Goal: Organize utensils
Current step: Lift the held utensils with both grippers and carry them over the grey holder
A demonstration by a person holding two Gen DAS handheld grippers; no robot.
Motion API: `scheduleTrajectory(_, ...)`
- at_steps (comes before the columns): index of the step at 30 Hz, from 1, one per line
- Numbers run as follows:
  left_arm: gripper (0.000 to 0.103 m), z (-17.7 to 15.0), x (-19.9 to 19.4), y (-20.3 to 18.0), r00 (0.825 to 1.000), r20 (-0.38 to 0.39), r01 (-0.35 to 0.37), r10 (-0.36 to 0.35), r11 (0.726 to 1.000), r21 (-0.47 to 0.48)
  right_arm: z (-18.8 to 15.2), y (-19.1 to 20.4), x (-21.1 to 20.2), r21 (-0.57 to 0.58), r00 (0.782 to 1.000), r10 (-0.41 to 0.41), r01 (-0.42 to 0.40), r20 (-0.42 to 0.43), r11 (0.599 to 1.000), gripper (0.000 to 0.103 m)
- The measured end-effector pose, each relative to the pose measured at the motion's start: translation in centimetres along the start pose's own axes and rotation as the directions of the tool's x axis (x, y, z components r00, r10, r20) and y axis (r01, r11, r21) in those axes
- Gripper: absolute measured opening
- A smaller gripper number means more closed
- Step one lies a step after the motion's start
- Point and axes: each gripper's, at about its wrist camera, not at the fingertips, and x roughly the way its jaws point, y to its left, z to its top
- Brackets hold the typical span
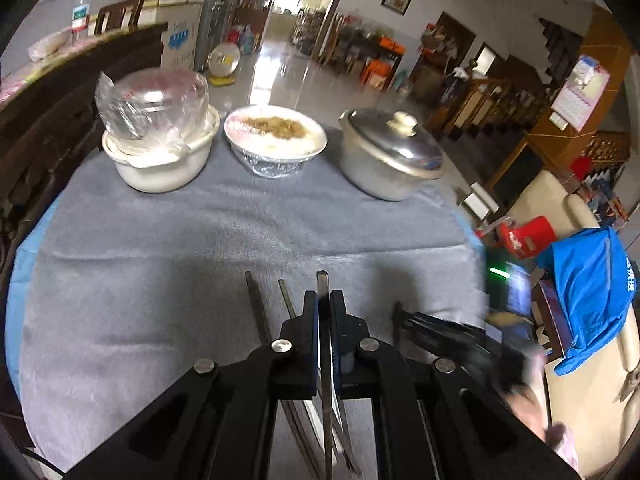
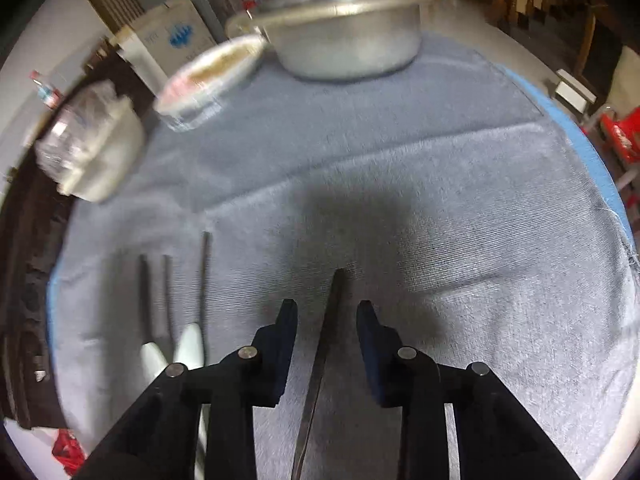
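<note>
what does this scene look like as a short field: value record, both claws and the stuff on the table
surface: grey cloth over the table
left claw: shut on a metal chopstick
right claw: open, straddling a single chopstick lying on the cloth
other utensils: two more chopsticks beside the left claw
far side of table: white pot with plastic bag, foil-wrapped bowl of food, lidded metal pot

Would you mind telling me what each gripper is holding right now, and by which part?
The left gripper is shut on a metal chopstick, pinched just below its far end. The right gripper is open, straddling another chopstick without gripping it.
</note>
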Motion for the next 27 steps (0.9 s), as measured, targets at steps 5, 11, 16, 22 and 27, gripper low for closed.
scheduleTrajectory(5,0.005,-1.7,-4.1,-0.5,0.996,0.094,-0.005,0.003,1.0,0.023,0.0,1.6,1.1,-0.056,0.99,-0.141,0.142,0.02,0.988,0.01)
scheduleTrajectory(11,0.005,-4.1,-8.0,-0.3,0.985,0.171,-0.027,0.025,1.0,0.009,-2.4,0.5,-1.5,-0.027,0.99,-0.072,0.076,0.125,0.997,0.007)
scheduleTrajectory(16,0.005,-6.6,-12.0,-0.5,0.967,0.249,-0.049,0.049,0.999,-0.006,-6.1,-0.6,-8.8,-0.022,0.946,0.043,-0.038,0.32,0.999,0.007)
scheduleTrajectory(22,0.005,-9.4,-16.3,-0.5,0.939,0.334,-0.068,0.08,0.997,-0.046,-12.1,-1.2,-18.4,-0.053,0.805,0.204,-0.211,0.558,0.976,0.007)
scheduleTrajectory(27,0.005,-10.9,-19.5,-1.0,0.915,0.393,-0.077,0.095,0.995,-0.062,-16.7,0.1,-24.8,-0.098,0.636,0.271,-0.293,0.723,0.951,0.007)
